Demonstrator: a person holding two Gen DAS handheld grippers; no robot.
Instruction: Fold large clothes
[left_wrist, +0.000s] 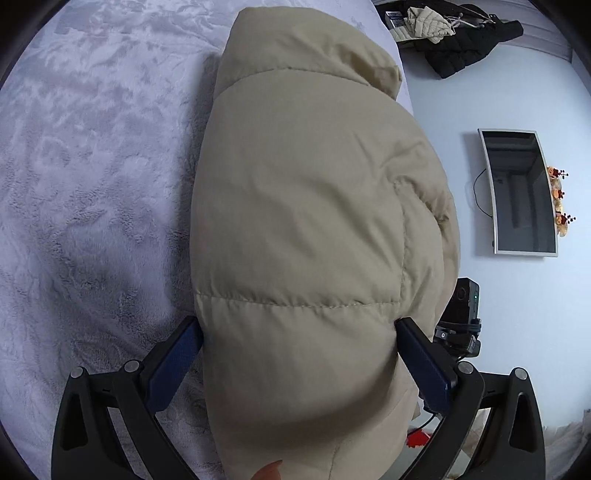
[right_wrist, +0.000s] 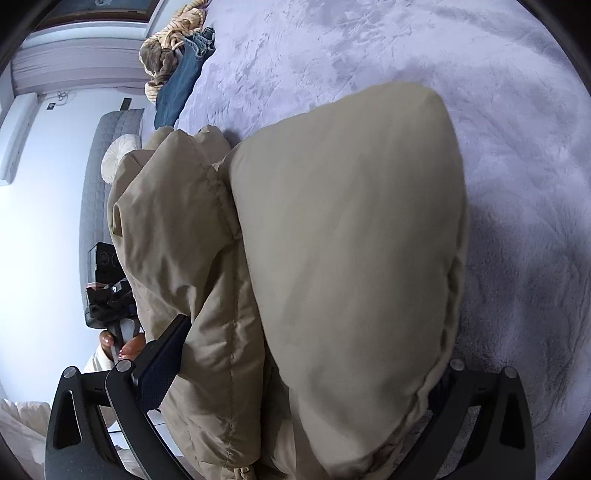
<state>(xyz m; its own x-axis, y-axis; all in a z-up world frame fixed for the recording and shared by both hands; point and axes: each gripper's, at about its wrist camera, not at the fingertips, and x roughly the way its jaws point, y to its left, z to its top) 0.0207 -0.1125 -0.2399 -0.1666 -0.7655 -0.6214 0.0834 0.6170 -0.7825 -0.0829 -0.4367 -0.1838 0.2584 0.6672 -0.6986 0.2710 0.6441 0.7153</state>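
So in the left wrist view the beige puffer jacket fills basically the whole middle of the frame, a fat bundle running from 6 o'clock up to 12, with the left gripper squeezing its near end: both blue pads are pressed into the fabric on either side, so it's clamped on the jacket, just spread wide because the thing is so puffy. The fluffy grey blanket sits off at 9 o'clock, a wall TV is at 3, and a pile of dark clothes is up around 1. The other tool's camera pokes out at about 4. Over in the right wrist view the same jacket bulges through the center, quilted layers stacked toward 9 o'clock. The right gripper has one pad dug into the fabric at 7 o'clock; the other finger at 5 is buried behind the bundle, so I'd say it's gripping the jacket too, but honestly only one side shows. Jeans lie up at 11 on the blanket. Progress-wise, my guess is the folding is mostly done: it looks already doubled into a compact lump held off or against the bed, and what's left is setting it down neat and letting go.
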